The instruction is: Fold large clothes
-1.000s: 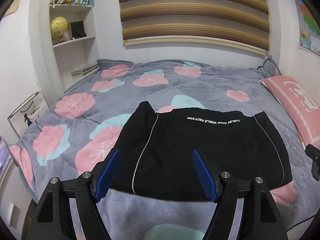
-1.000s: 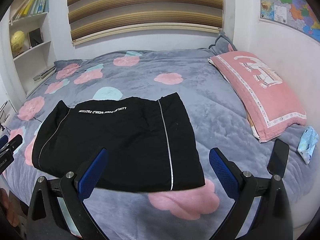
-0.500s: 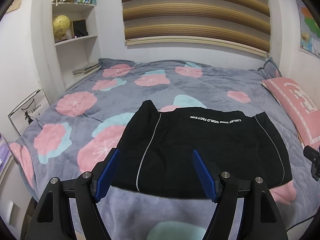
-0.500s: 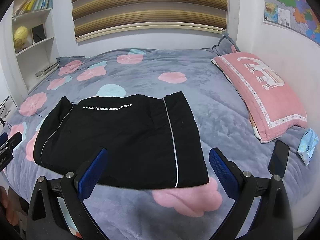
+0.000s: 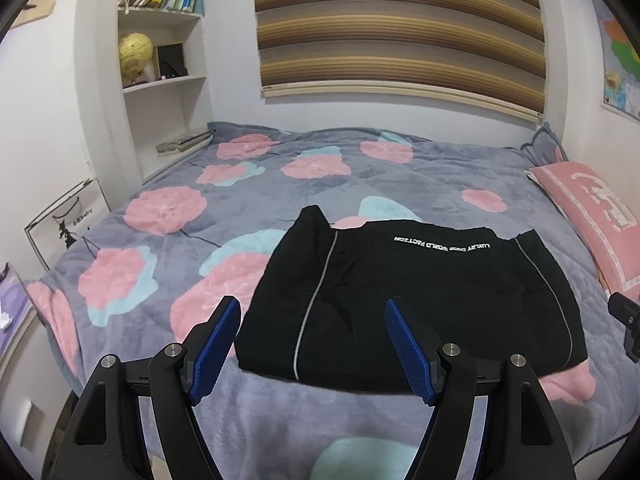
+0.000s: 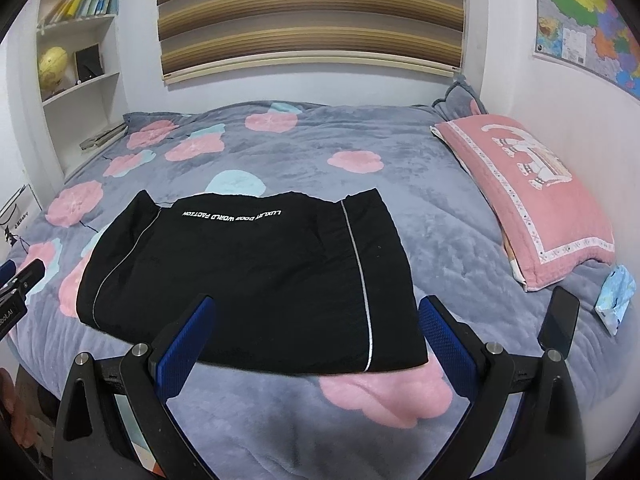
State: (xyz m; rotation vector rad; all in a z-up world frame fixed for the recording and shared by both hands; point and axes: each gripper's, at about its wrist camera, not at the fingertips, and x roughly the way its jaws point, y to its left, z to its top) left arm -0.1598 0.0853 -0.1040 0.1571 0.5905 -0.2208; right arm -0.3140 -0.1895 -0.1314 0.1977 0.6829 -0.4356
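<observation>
one black garment, folded into a flat rectangle, lies on the bed near its front edge, on the grey blanket with pink and teal flowers. white lettering runs along the garment's far edge; two thin pale stripes run front to back, one near each side.

two units: left hand-held gripper and right hand-held gripper. both are released, blue pads spread wide, nothing between them, held above the garment's near edge without touching it.

one pink pillow lies at the bed's right side. one dark phone and one small blue packet lie near it.

wall shelves: a row of books on top, one yellow globe below.
</observation>
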